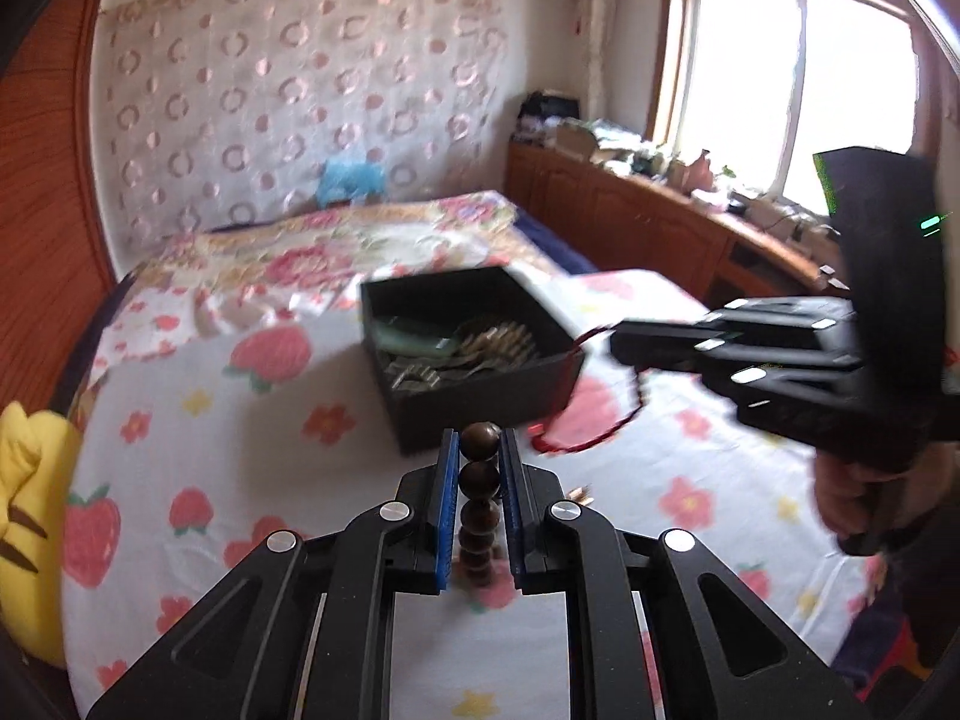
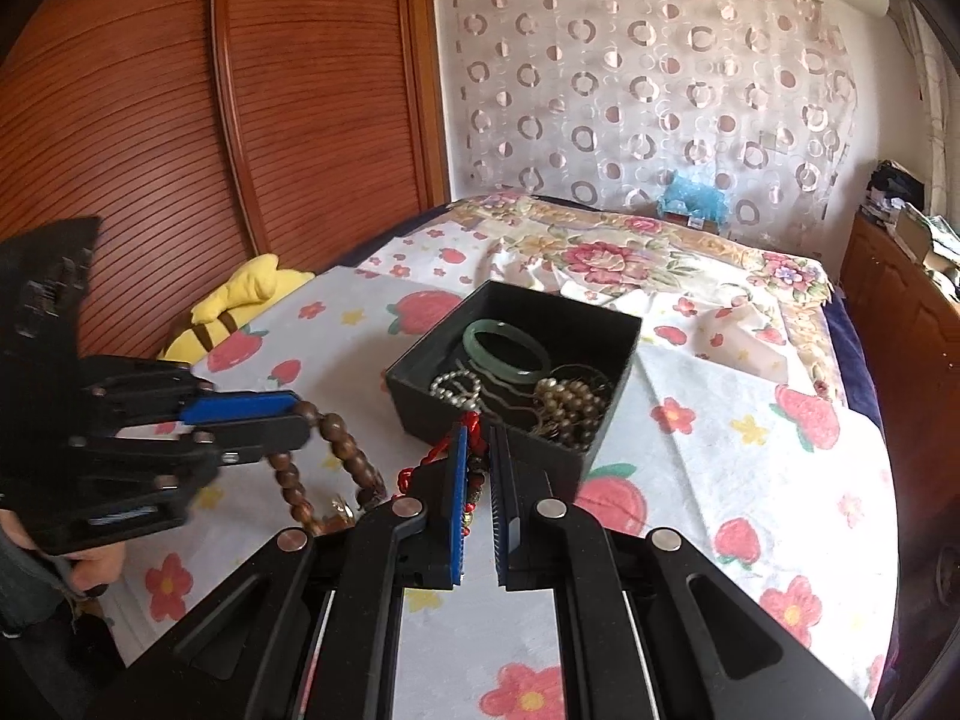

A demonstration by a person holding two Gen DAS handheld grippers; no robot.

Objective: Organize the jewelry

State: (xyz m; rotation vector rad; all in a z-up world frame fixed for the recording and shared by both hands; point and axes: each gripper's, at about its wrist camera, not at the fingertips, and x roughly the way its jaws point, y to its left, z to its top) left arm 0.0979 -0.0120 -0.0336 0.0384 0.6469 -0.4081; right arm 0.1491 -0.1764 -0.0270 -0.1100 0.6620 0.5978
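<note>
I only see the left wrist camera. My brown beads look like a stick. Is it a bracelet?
Observer: Yes. The wooden bead bracelet hangs as a loop from the left tongs.
Operator: What's the green thing in the box?
Observer: A green bangle, lying in the black box with other beaded pieces.
Operator: What's the other hand holding?
Observer: The right tongs pinch a red knotted cord, just in front of the box.
</note>
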